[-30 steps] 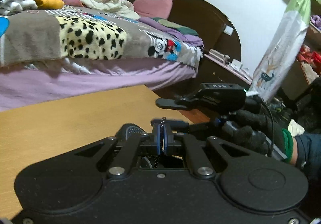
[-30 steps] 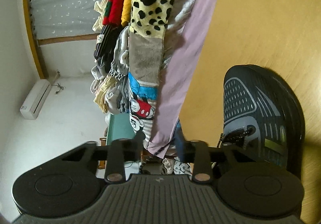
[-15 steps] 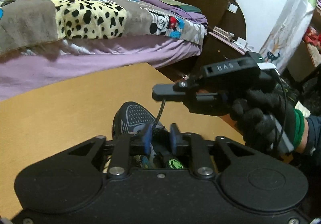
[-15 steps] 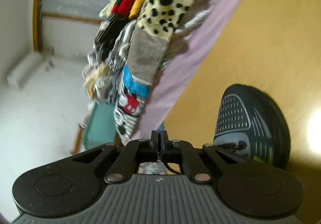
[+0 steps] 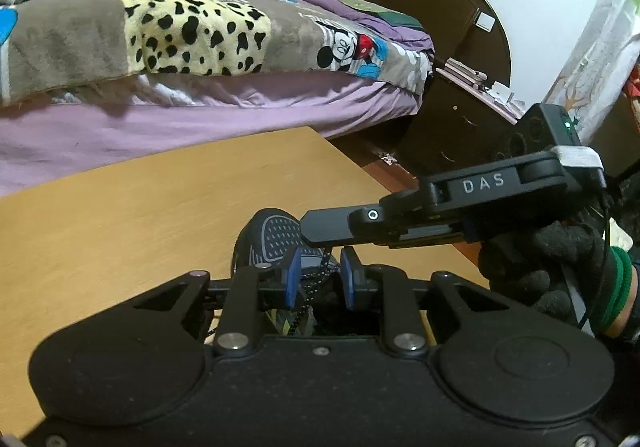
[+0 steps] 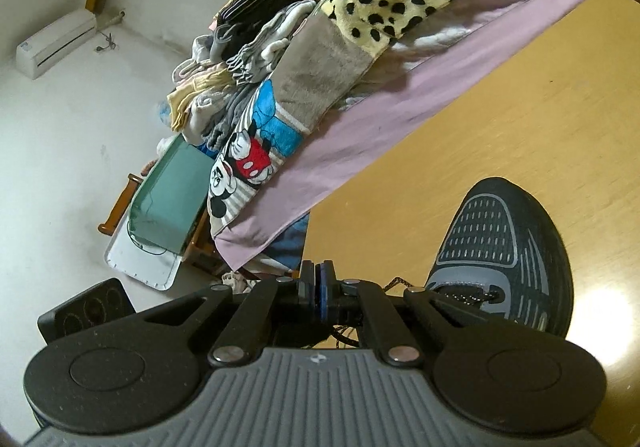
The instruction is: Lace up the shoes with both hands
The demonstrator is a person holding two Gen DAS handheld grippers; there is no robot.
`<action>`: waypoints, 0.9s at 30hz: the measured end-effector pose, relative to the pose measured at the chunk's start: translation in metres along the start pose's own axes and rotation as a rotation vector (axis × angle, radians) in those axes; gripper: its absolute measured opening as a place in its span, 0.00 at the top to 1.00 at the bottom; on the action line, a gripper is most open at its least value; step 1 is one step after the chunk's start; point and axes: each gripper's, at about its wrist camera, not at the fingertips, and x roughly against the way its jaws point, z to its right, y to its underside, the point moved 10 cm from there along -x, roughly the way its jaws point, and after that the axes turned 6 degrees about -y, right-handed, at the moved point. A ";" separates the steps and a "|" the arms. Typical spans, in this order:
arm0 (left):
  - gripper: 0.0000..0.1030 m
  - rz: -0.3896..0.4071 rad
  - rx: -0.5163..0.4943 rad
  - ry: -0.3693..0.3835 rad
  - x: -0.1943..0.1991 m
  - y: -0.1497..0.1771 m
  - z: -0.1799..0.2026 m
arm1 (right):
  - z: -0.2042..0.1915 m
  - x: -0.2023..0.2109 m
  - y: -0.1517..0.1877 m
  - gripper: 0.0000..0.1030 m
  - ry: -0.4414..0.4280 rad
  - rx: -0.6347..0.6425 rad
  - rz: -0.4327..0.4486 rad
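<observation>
Lacing a dark shoe on the table

Left tongs stand slightly apart around the lace; right tongs are pressed together on it, above the shoe.

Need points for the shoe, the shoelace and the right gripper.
shoe [image 6: 500, 231]: right wrist view, on the mesh toe.
shoelace [image 5: 306, 301]: left wrist view, on the speckled strand between the left gripper's open pads.
right gripper [image 5: 316, 233]: left wrist view, at its shut fingertips above the shoe.
</observation>
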 end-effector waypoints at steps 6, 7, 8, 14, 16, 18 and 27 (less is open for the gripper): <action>0.92 -0.005 -0.003 -0.009 -0.001 0.000 0.001 | -0.001 -0.001 0.002 0.94 0.003 0.005 -0.005; 0.94 -0.003 -0.008 -0.012 -0.001 0.000 0.001 | -0.001 -0.001 0.002 0.94 0.002 0.004 -0.005; 0.98 -0.003 -0.013 -0.014 -0.001 0.000 0.001 | -0.001 -0.001 0.002 0.94 0.001 0.004 -0.005; 0.99 0.028 -0.003 -0.056 0.005 -0.006 -0.008 | -0.001 0.005 -0.003 0.83 -0.013 -0.018 0.011; 0.99 0.053 0.019 -0.098 0.010 -0.010 -0.019 | 0.002 0.013 -0.010 0.57 0.004 -0.016 0.032; 0.99 0.089 0.063 -0.150 0.017 -0.014 -0.034 | 0.006 0.023 -0.014 0.54 0.049 0.015 0.034; 0.99 0.111 0.061 -0.222 0.006 -0.017 -0.034 | 0.014 0.039 0.013 0.47 0.305 0.349 -0.133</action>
